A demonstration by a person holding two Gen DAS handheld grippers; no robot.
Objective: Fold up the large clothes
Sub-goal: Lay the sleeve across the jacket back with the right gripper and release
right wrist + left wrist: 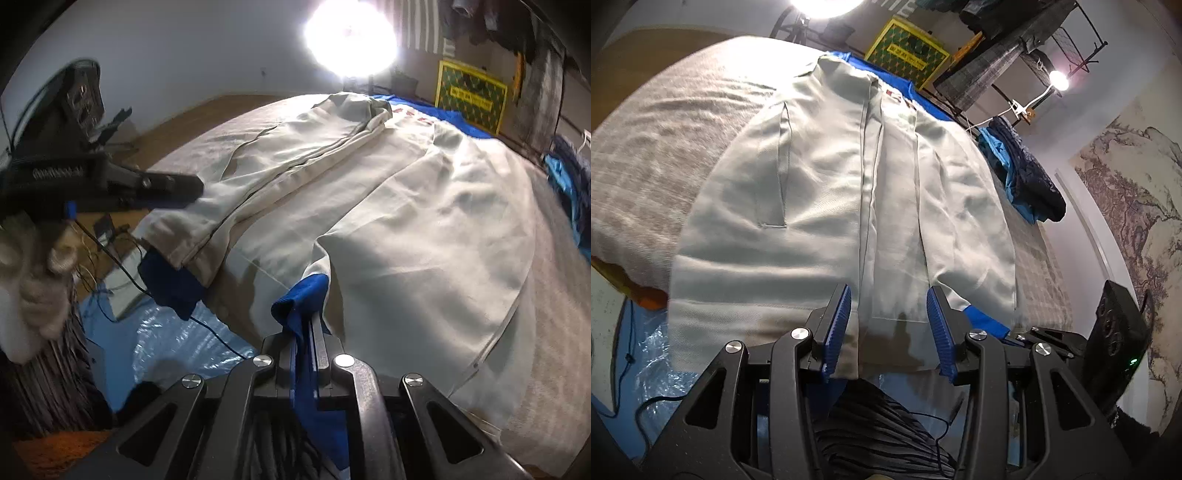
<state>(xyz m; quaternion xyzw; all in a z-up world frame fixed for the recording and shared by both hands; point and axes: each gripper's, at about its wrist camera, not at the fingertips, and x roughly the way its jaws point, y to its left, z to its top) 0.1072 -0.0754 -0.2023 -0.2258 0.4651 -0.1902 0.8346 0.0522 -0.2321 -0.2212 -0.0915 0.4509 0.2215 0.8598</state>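
Jaws of the right gripper (pixel 303 328) are clamped on the blue cuff (pixel 301 299) of the pale grey jacket (pixel 406 221) at the bed's (pixel 554 332) near edge. Left gripper (pixel 889 325) jaws stand apart, empty, over the jacket's near hem. Jacket lies spread along the bed, collar toward the far edge.

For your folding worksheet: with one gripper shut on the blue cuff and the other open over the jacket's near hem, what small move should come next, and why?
Probably close the left gripper on the hem of the pale jacket. Its jaws stand open over that edge, holding nothing, while the right gripper is already shut on the blue cuff. Lifting with both ends held would likely keep the fold even.
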